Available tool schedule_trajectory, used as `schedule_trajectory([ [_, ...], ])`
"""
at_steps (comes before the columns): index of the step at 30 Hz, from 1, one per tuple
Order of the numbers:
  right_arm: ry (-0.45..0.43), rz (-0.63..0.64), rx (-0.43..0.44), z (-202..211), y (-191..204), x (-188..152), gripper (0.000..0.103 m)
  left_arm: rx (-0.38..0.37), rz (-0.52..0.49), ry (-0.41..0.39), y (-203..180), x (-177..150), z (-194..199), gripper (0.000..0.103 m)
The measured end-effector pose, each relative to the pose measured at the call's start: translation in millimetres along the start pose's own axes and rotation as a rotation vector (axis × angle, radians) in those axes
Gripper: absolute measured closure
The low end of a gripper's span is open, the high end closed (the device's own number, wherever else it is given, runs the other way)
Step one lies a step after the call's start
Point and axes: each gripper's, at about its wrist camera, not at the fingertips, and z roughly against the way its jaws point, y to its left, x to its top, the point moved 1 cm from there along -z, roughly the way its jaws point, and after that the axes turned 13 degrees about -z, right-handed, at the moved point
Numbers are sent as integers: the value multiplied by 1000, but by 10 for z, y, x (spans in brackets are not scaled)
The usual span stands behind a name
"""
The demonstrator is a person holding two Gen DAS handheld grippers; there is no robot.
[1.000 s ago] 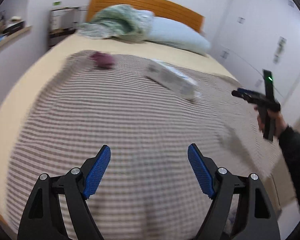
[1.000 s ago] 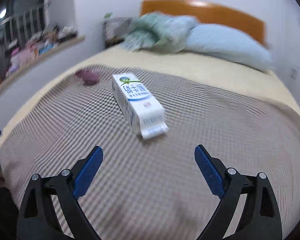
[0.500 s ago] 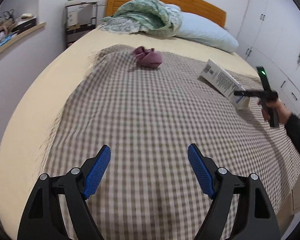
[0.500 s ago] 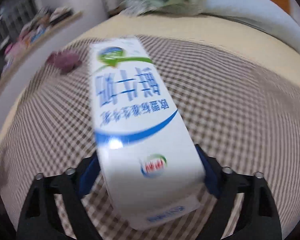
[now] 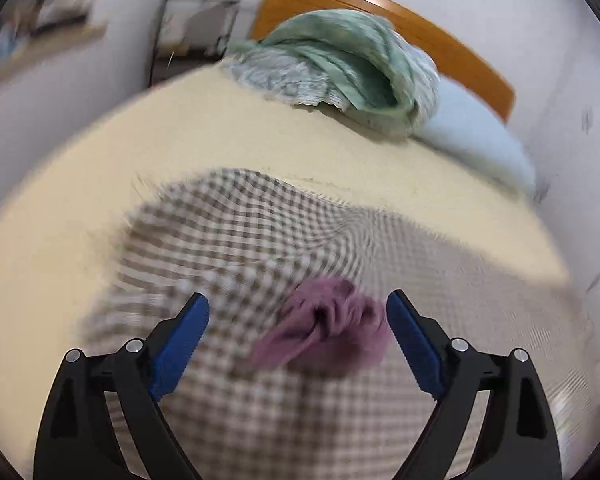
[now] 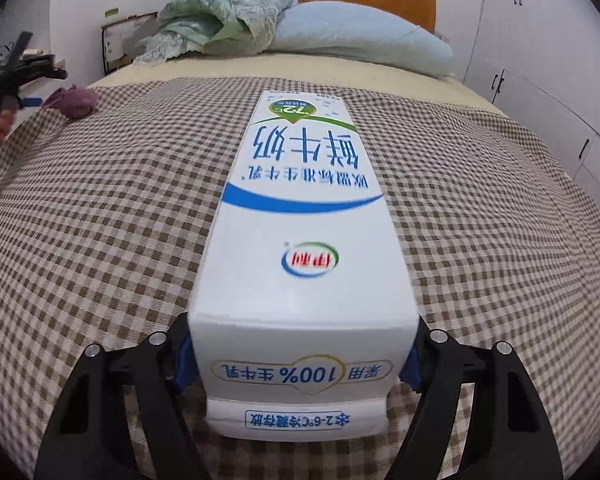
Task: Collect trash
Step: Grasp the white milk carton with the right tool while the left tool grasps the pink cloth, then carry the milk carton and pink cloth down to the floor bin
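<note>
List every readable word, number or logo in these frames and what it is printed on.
All on the milk carton, printed upside down in the right wrist view:
"鲜牛奶", large blue characters.
"72°C", round green badge at the far end.
"伊利", brand logo.
"采用100%生牛乳", near end.
"2-6°C冷藏存放", bottom flap.
A line of small blue characters under the large ones: too blurred to read reliably.
Left wrist view: no text, motion-blurred.

Bed [image 6: 228, 70]: checked blanket [image 6: 100, 208], milk carton [image 6: 304, 240], purple wad [image 6: 76, 100], pillow [image 6: 360, 44].
</note>
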Motion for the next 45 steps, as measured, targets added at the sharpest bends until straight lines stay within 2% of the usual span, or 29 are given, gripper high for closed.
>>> schedule_trajectory([
  [1, 2, -17, 13, -10, -30, 6, 32, -20, 20, 24, 13, -25, -68, 74],
  [2, 4, -27, 29, -3, -73, -8, 33, -4, 2, 63, -17, -51, -95, 102],
  [5, 11, -51, 58, -44, -176, 40, 33, -40, -58, 34, -194, -228, 141, 102],
  [8, -2, -32, 34, -23, -146, -19, 33, -75, -75, 6, -319, -437, 651, 102],
  [16, 15, -5, -51, -8, 95, -49, 34, -148, -33, -55, -761, -1272, 2585, 102],
  [18, 14, -77, -10, 326, 160, -83, 34, -165, -32, -70, -872, -1499, 3066, 102],
  [20, -43, -79, 2, 798, 186, -244, 34, -130, -79, -94, -1052, -1779, 3597, 102],
  [23, -70, -109, 42, 1539, 107, -655, 34, -132, -139, -114, -1351, -2111, 4087, 102],
  [27, -86, -118, 31, 2313, -168, -1154, 34, -211, -231, -123, -1889, -2530, 4620, 102],
  [31, -101, -136, -18, 2990, -613, -1584, 34, -340, -288, -141, -2361, -2856, 4938, 102],
  [34, -119, -140, -86, 3382, -959, -1883, 34, -422, -349, -111, -2799, -3170, 5023, 102],
  [39, -113, -221, -190, 3825, -1591, -2413, 34, -489, -443, -35, -3392, -3652, 4966, 102],
  [40, -108, -245, -206, 3892, -1697, -2519, 34, -496, -484, -4, -3576, -3824, 4948, 102],
  [45, -54, -368, -261, 4068, -2202, -3099, 34, -511, -592, 94, -4091, -4253, 4781, 102],
])
